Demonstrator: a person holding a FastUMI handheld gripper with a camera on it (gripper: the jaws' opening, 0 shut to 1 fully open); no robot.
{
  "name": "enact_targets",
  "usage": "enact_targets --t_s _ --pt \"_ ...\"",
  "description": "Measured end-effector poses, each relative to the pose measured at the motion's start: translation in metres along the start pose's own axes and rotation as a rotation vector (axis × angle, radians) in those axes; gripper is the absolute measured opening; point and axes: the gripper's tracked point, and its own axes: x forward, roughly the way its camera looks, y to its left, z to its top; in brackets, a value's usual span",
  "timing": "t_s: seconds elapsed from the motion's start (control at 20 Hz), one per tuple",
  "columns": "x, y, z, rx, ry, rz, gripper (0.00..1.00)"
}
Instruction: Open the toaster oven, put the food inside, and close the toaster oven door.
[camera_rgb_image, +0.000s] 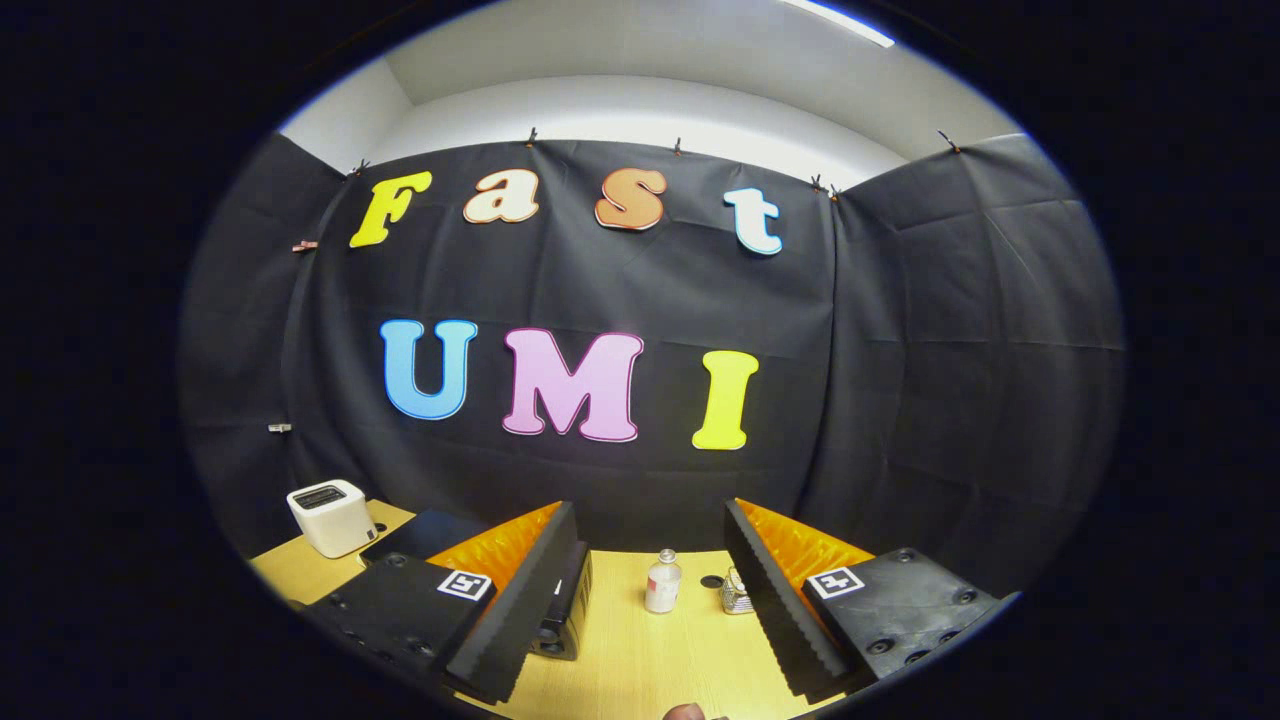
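Observation:
My gripper (648, 512) is open, held above the wooden table (640, 660) with nothing between its fingers. A black appliance with round knobs (566, 612), which looks like the toaster oven, stands on the table and is mostly hidden behind the left finger (520, 600). I cannot tell how its door stands. A small rounded brownish thing (685, 712) peeks in at the table's near edge between the fingers; what it is cannot be made out.
A small clear bottle with a white cap (662, 582), a black lid (711, 581) and a small patterned jar (736, 592) stand on the table beyond the fingers. A white boxy appliance (331, 516) and a dark flat object (425, 535) sit at the far left. Black cloth walls enclose the table.

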Motion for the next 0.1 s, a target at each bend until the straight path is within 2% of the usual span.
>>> enact_targets --t_s 0.1 --pt "0.0021 -0.0093 -0.0026 0.010 0.004 -0.004 0.98"
